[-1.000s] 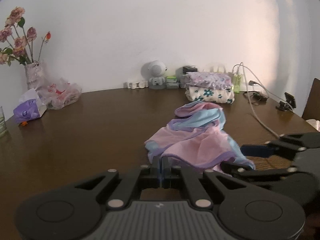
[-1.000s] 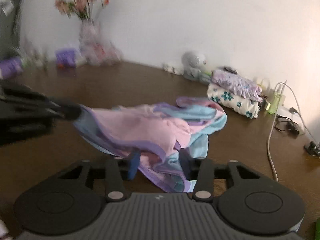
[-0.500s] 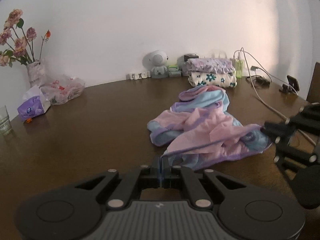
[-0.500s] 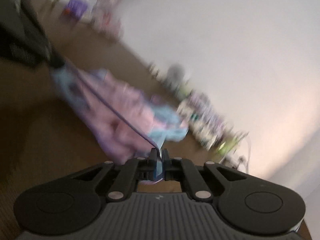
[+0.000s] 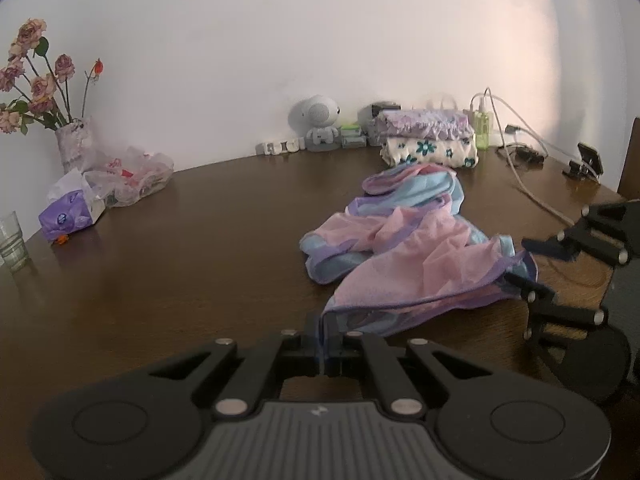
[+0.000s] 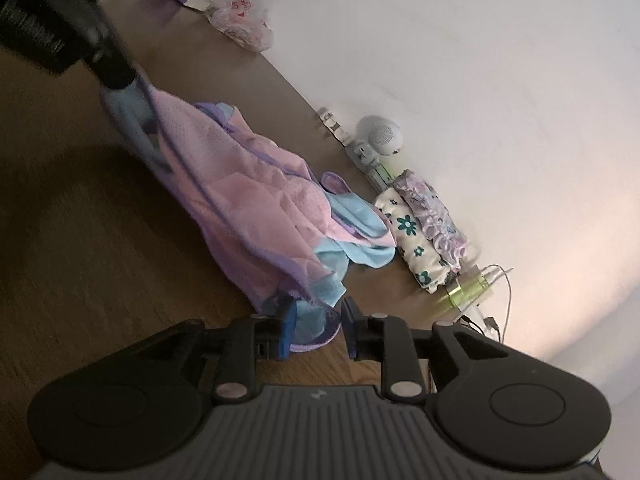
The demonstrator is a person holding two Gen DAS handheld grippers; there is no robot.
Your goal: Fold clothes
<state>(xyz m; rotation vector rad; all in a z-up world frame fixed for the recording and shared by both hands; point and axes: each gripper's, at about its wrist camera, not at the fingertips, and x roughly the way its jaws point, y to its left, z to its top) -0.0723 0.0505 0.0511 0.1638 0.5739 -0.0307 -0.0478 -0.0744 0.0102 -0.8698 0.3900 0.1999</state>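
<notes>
Two grippers were on one crumpled pink, lilac and light-blue mesh garment [image 5: 404, 256] that lay on the dark brown wooden table [image 5: 180, 264]. The left gripper [image 5: 325, 334] was clamped tight on its purple-trimmed hem, pulling that edge taut. The right gripper [image 6: 317, 330], rolled over sideways, had its jaws opening with a bunched corner of the fabric sitting between the blue pads [image 6: 287, 330], not squeezed. Back near the white wall sat a folded stack of purple and flower-print clothes [image 5: 428, 142], well apart from the loose one.
</notes>
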